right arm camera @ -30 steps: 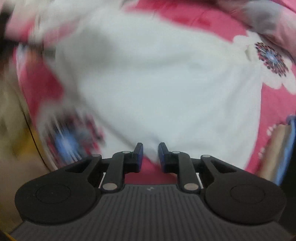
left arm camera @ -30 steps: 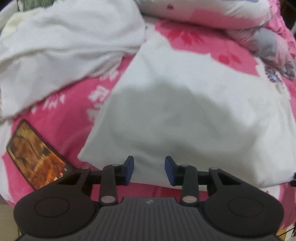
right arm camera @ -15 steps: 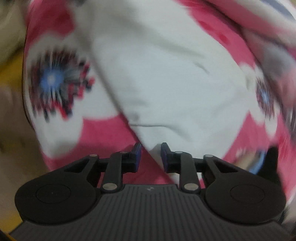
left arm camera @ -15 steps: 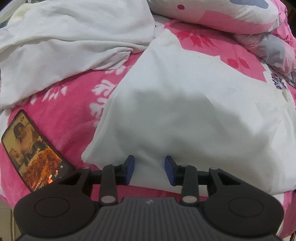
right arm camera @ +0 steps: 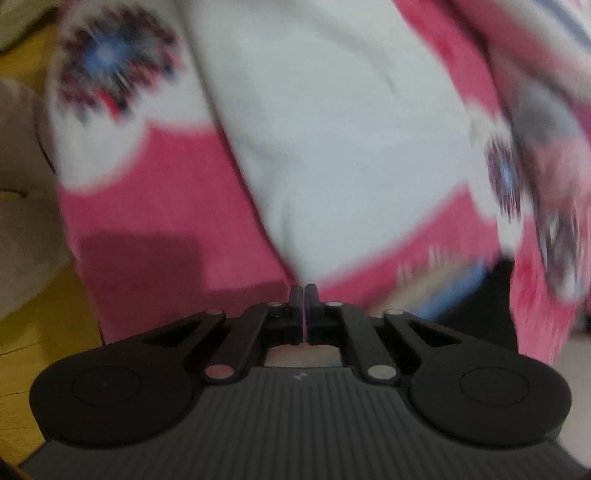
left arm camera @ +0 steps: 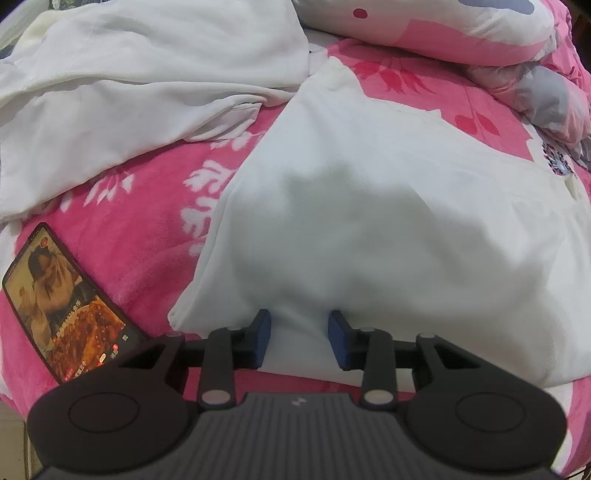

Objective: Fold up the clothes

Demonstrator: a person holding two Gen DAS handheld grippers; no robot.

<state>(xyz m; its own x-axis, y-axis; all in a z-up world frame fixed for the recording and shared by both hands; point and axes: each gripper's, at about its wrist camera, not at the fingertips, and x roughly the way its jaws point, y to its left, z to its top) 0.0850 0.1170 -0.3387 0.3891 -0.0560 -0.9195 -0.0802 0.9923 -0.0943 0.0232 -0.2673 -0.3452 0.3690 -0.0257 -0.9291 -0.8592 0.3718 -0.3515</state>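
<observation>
A white garment (left arm camera: 388, 221) lies spread flat on a pink flowered blanket (left arm camera: 140, 192). My left gripper (left arm camera: 300, 338) is open at the garment's near edge, and a bit of cloth bulges between its blue pads (left arm camera: 263, 338). In the blurred right wrist view the same white garment (right arm camera: 332, 129) runs up from the fingers. My right gripper (right arm camera: 304, 295) is shut at the garment's near corner; whether it pinches cloth is unclear.
A second white garment (left arm camera: 129, 81) lies crumpled at the far left. A lit phone (left arm camera: 62, 299) rests on the blanket at the near left. Pillows (left arm camera: 424, 26) lie at the back. The bed's edge and yellow floor (right arm camera: 44, 321) show left of the right gripper.
My right gripper has closed from a narrow gap to shut and swung along the garment's edge. My left gripper has moved forward so the garment's edge sits between its pads.
</observation>
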